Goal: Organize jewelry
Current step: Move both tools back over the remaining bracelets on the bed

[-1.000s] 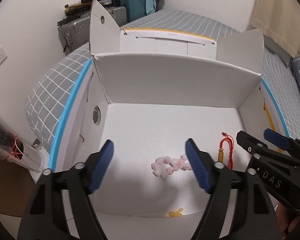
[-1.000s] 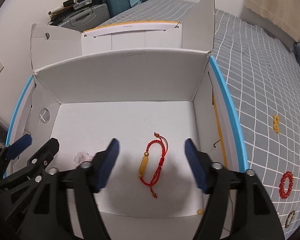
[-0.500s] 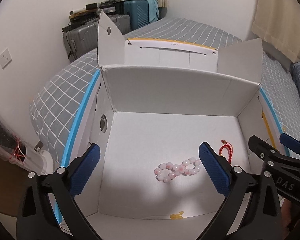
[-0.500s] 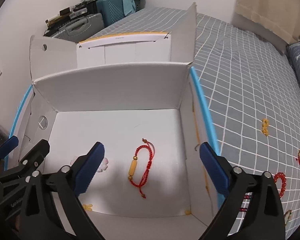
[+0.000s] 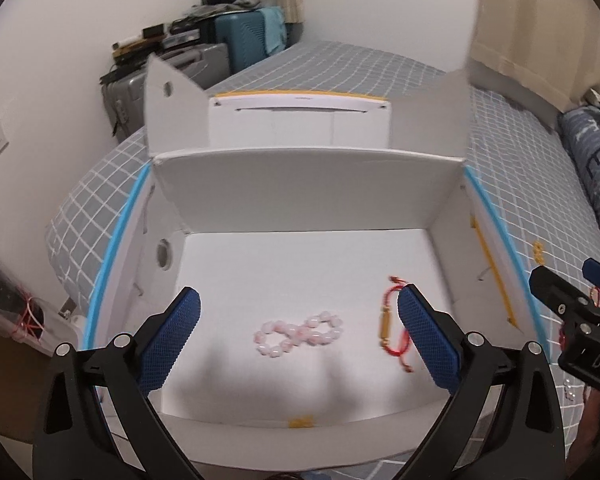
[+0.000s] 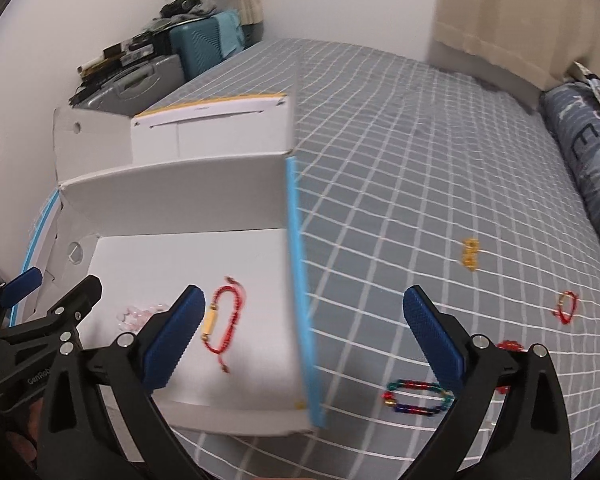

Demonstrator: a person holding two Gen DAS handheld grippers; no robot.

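An open white cardboard box (image 5: 308,184) with blue edges lies on the bed. On its floor lie a pink bead bracelet (image 5: 298,334) and a red cord bracelet (image 5: 392,326) with a gold tube. My left gripper (image 5: 298,340) is open and empty above the box's near side. My right gripper (image 6: 300,338) is open and empty, over the box's right blue edge (image 6: 300,300). The red cord bracelet (image 6: 222,322) and pink beads (image 6: 140,314) also show in the right wrist view. On the bedspread lie a multicoloured bracelet (image 6: 416,396), a yellow one (image 6: 470,254), a red one (image 6: 566,306) and red beads (image 6: 508,346).
The grey checked bedspread (image 6: 420,160) stretches right of the box. The box's flaps (image 5: 172,112) stand up behind it. Suitcases (image 6: 204,44) and clutter stand by the far wall. A blue pillow (image 6: 580,128) lies at the right. A bag (image 5: 4,304) sits left of the bed.
Both grippers opened wide and pulled back from the box. The right gripper swung right, now looking over the box's right edge at the bracelets on the bed.
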